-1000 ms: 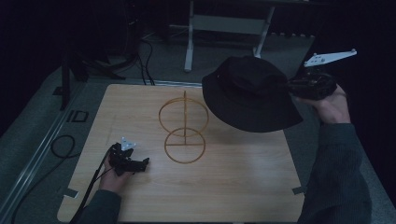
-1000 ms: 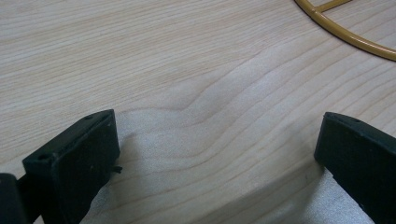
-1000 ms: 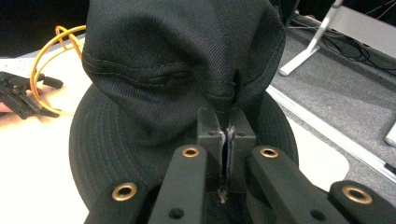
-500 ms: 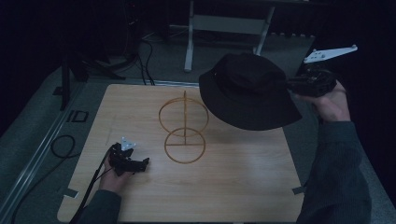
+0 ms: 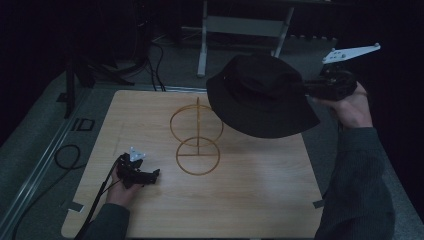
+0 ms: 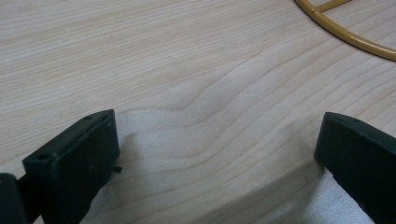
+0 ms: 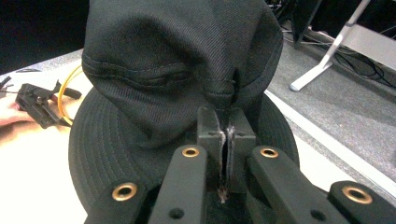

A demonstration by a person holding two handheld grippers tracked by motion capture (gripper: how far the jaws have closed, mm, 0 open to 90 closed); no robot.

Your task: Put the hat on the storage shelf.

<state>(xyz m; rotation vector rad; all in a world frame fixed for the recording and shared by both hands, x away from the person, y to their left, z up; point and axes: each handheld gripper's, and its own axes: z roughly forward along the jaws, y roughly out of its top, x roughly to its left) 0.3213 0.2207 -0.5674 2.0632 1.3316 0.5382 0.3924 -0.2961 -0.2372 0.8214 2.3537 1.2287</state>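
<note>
The black hat (image 5: 260,97) hangs above the table's (image 5: 260,185) far right corner, just right of the gold wire stand (image 5: 197,137); the right gripper (image 7: 225,126) is clamped on its crown; bare wood lies near right; the left gripper (image 5: 150,176) rests near left, jaws apart.

Black bucket hat (image 5: 260,95), tilted, above table

A light wooden table top (image 5: 250,200) is seen on a grey floor (image 5: 35,145). Beyond it, a grey metal frame (image 5: 245,25) is set; black cables (image 5: 155,60) are strewn nearby.
</note>
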